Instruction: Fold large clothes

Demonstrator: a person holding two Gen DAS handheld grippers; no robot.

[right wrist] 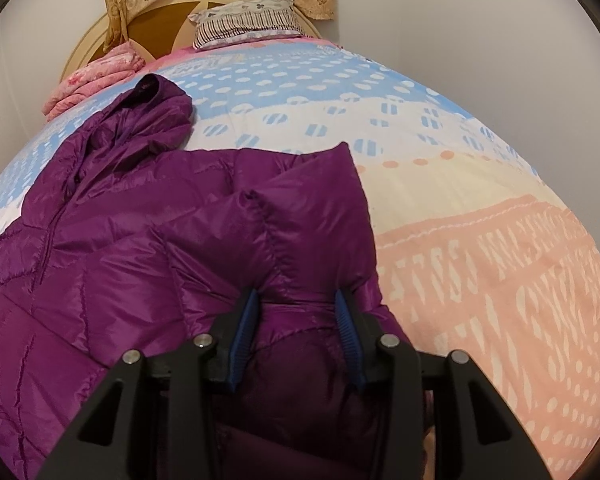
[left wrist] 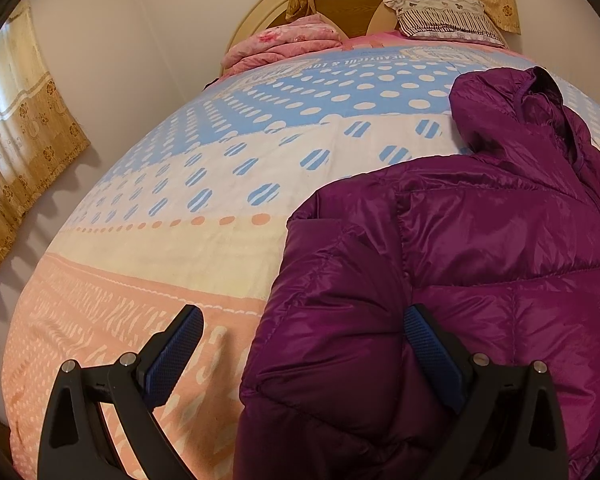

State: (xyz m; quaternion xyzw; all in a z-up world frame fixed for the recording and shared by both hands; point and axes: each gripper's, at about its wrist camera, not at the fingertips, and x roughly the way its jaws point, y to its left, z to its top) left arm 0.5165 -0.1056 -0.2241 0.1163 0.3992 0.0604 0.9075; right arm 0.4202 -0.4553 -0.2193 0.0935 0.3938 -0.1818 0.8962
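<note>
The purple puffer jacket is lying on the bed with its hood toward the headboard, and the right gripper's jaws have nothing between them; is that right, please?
Not quite. The right wrist view shows the right gripper with a fold of the purple puffer jacket between its jaws. The rest holds: the jacket lies on the bed, hood toward the headboard.

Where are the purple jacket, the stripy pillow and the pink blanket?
purple jacket (right wrist: 132,236): right wrist view, on its quilted front beside the zip.
stripy pillow (right wrist: 246,20): right wrist view, on its striped front edge.
pink blanket (left wrist: 288,42): left wrist view, on the top of the folded pile by the headboard.
</note>
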